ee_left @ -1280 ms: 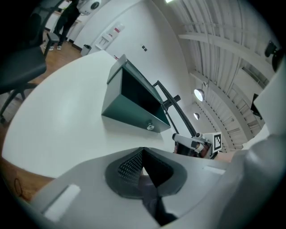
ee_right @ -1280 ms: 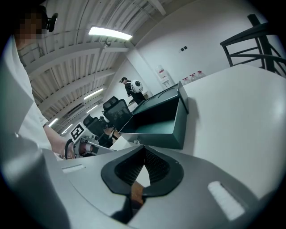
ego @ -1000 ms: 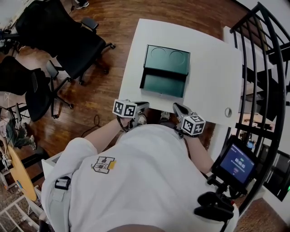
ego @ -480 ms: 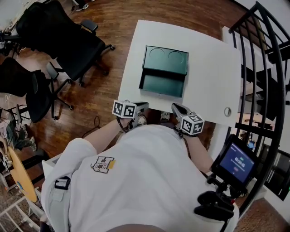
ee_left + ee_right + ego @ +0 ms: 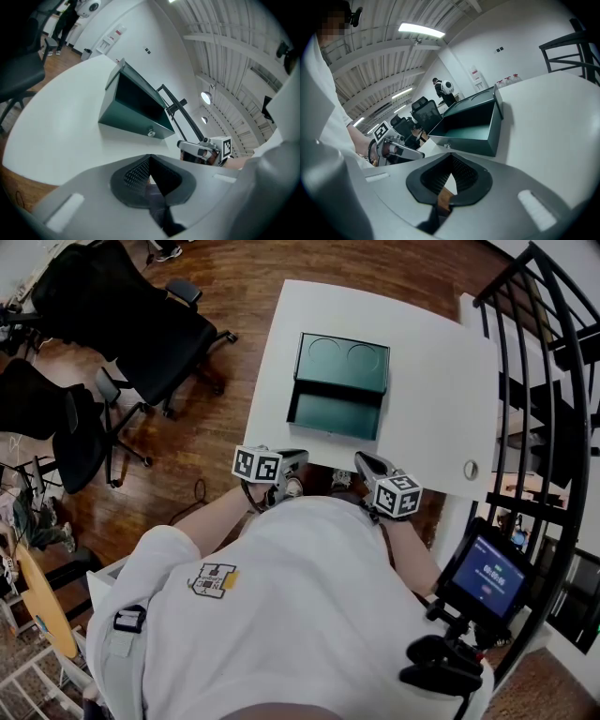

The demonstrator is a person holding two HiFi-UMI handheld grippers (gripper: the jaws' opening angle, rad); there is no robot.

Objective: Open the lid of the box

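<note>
A dark green box (image 5: 336, 415) stands in the middle of the white table (image 5: 441, 399). Its lid (image 5: 344, 362) is swung up and back, and the inside shows hollow. The box also shows in the left gripper view (image 5: 136, 110) and the right gripper view (image 5: 471, 126), with a small silver latch (image 5: 151, 133) on its front wall. My left gripper (image 5: 295, 457) and right gripper (image 5: 361, 460) hang at the table's near edge, close to my body and well short of the box. Both are shut with nothing between the jaws.
Black office chairs (image 5: 141, 324) stand on the wood floor to the left of the table. A black metal railing (image 5: 544, 381) runs along the right side. A small screen (image 5: 492, 577) sits at lower right. A round grommet (image 5: 472, 471) is set in the table's near right corner.
</note>
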